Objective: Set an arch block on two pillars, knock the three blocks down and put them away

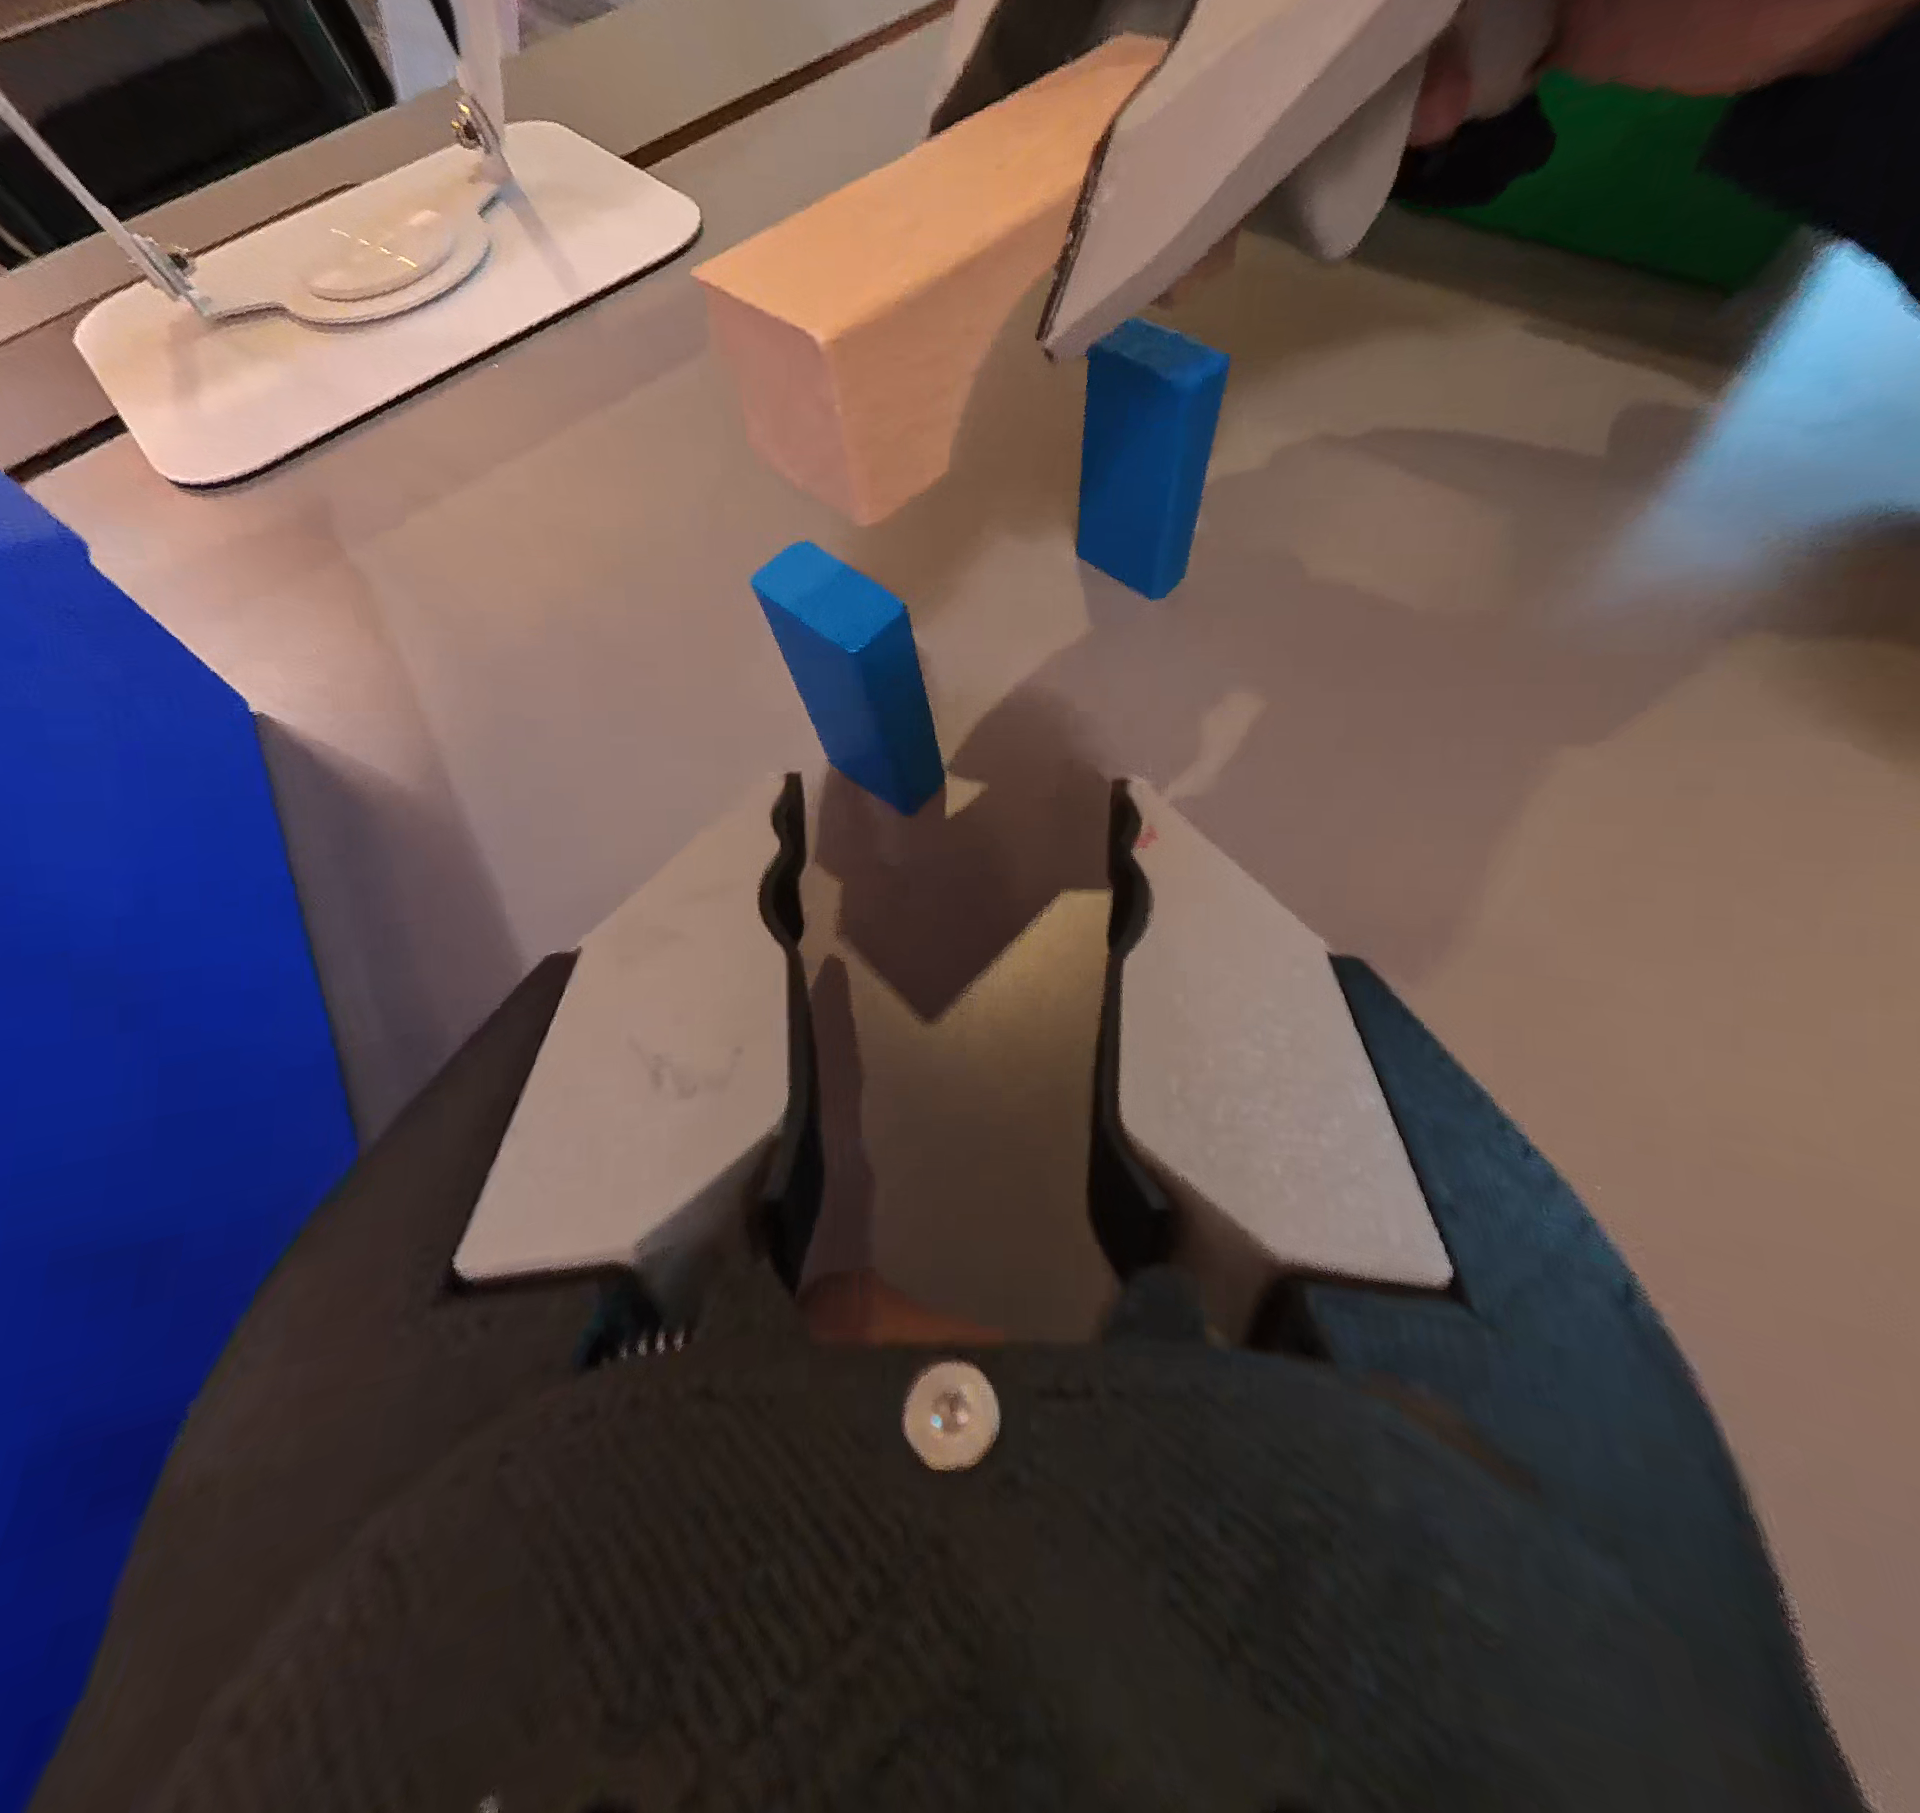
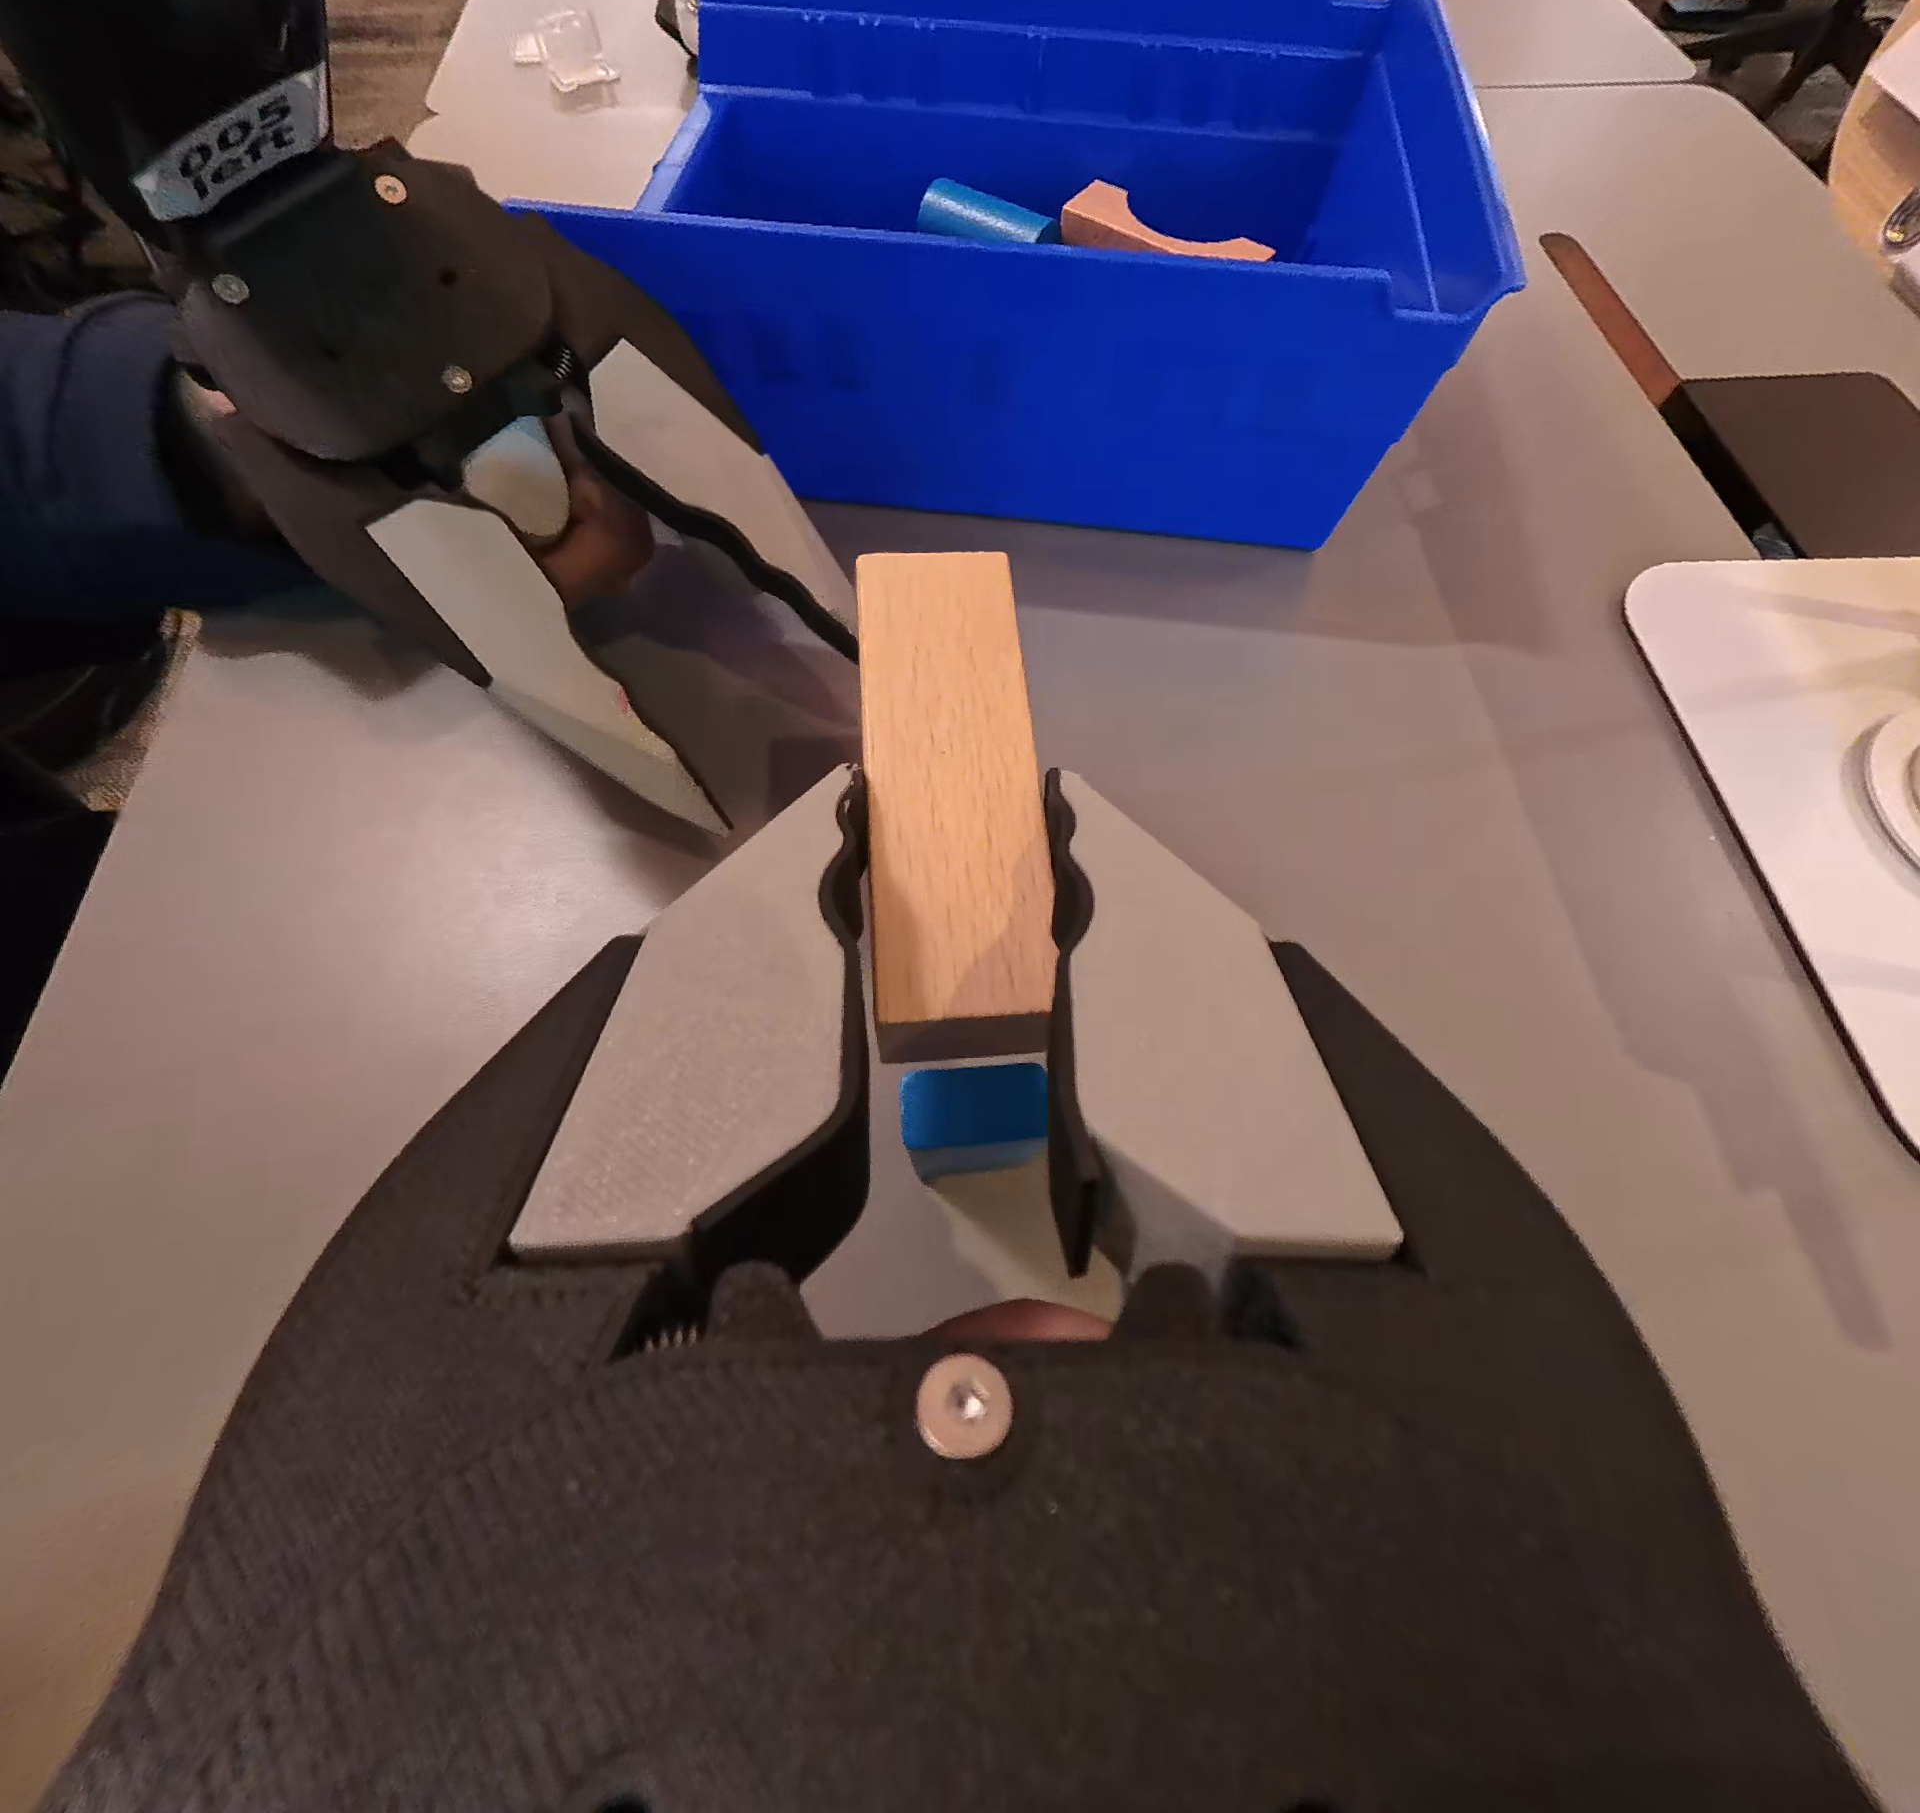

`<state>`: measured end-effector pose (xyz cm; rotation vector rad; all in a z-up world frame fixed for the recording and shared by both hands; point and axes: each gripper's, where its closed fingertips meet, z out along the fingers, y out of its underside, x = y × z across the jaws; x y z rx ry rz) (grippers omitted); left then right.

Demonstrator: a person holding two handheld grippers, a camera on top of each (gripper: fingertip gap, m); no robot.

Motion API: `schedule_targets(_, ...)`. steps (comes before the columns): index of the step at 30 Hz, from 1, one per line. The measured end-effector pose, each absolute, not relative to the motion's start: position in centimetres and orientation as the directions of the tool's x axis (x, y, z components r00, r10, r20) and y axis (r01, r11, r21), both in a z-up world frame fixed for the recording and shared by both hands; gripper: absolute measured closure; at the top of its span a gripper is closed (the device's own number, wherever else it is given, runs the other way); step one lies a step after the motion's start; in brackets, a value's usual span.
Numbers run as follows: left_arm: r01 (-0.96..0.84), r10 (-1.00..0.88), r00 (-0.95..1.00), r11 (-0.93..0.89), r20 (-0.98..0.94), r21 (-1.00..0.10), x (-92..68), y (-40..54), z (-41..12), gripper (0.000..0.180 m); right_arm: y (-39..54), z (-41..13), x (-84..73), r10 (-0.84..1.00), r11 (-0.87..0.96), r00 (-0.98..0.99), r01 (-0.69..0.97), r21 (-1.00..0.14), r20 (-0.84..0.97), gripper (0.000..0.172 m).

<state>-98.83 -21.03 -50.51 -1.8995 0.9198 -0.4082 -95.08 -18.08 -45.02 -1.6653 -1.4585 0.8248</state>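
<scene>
So the right tool [image 2: 951, 776] is clenched on a plain wooden block [image 2: 951, 797], both pads pressing its long sides, and it's carrying it in the air above the desk [image 2: 1351, 828]. From the left wrist view you can see that block [image 1: 894, 309] hanging up over the two blue pillars, not resting on either one. Can't really tell from these angles whether its underside has the arch cutout; only flat faces show.

The two pillars are standing on the desk, apart from each other. The near blue pillar [image 1: 847, 677] is just in front of the left tool's fingertips and looks tilted in that view, though the wide lens may be doing that. The far blue pillar [image 1: 1148, 459] stands upright right under the tip of the right tool's finger. In the right wrist view only the top of one blue pillar [image 2: 971, 1119] peeks out below the near end of the wooden block.

The left tool [image 1: 951, 797] is released, jaws spread with nothing but bare desk between them, sitting low by the near pillar without touching it.

Behind all that there's a blue bin [image 2: 1039, 392] on the desk with a blue cylinder [image 2: 982, 215] and a wooden arch piece [image 2: 1164, 225] lying inside. Off to the side is a white base plate [image 1: 395, 309] with a thin metal stand on it.
</scene>
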Motion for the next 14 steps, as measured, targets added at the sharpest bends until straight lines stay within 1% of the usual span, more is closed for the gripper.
schedule_targets(2,-0.46,-0.762,0.637,-0.252,-0.118,-0.851,-98.7,-20.8,-50.9,0.123,-18.1,-45.1,-95.0,0.991,-0.063,0.137,0.496,-0.866,0.007,0.141)
schedule_targets(6,-0.474,-0.81,0.582,-0.27,-0.068,-0.838,-98.2,-20.6,-51.4,0.122,-18.2,-44.9,-94.9,0.991,-0.068,0.134,0.489,-0.87,-0.003,0.141)
schedule_targets(14,-0.497,-0.834,0.548,-0.264,-0.063,-0.827,-98.0,-20.1,-51.7,0.119,-18.0,-45.1,-95.1,0.988,-0.081,0.153,0.501,-0.862,-0.003,0.14)
